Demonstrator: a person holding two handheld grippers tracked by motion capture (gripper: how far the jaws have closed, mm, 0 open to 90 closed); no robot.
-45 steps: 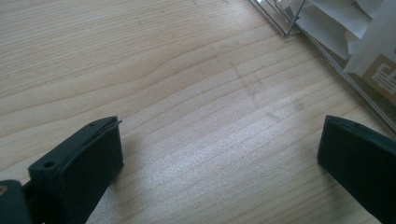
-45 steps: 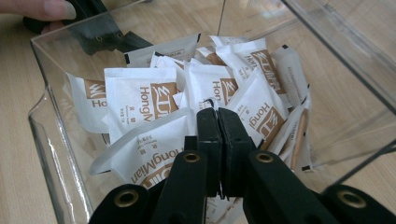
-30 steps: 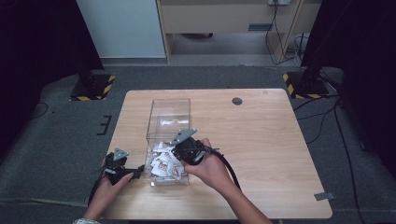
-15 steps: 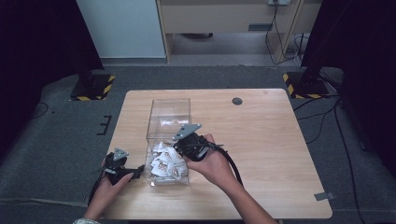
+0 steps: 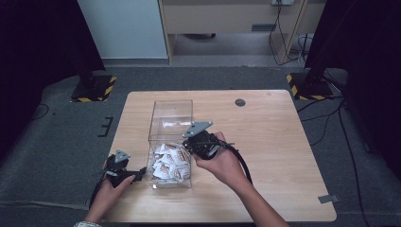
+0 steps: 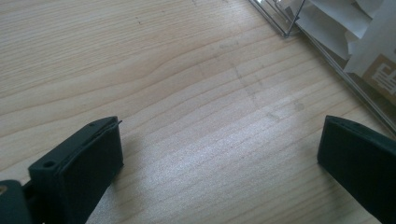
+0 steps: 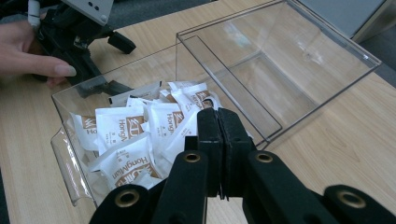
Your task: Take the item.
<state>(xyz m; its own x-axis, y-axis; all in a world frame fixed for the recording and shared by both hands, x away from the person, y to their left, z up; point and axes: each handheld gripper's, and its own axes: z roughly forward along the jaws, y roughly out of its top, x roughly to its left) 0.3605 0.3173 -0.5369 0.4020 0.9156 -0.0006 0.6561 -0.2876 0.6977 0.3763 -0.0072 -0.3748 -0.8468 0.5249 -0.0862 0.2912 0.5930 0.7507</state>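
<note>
Right gripper view: right gripper (image 7: pixel 218 140) jaws pressed together, empty, above sachets (image 7: pixel 135 135) heaped left-centre in clear acrylic box (image 7: pixel 322 70). Sachets likely light, soft, slippery; pinch crimped edge. Left gripper (image 6: pixel 219 154) jaws apart over table (image 6: pixel 163 70).

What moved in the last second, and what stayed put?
The right gripper lifted a little from the packets and drew back toward the box's right wall. Its jaws are shut, and it is hard to tell whether a packet is pinched between them. The left gripper stayed resting on the table left of the clear box, jaws open. The box and packet pile look unmoved.
</note>
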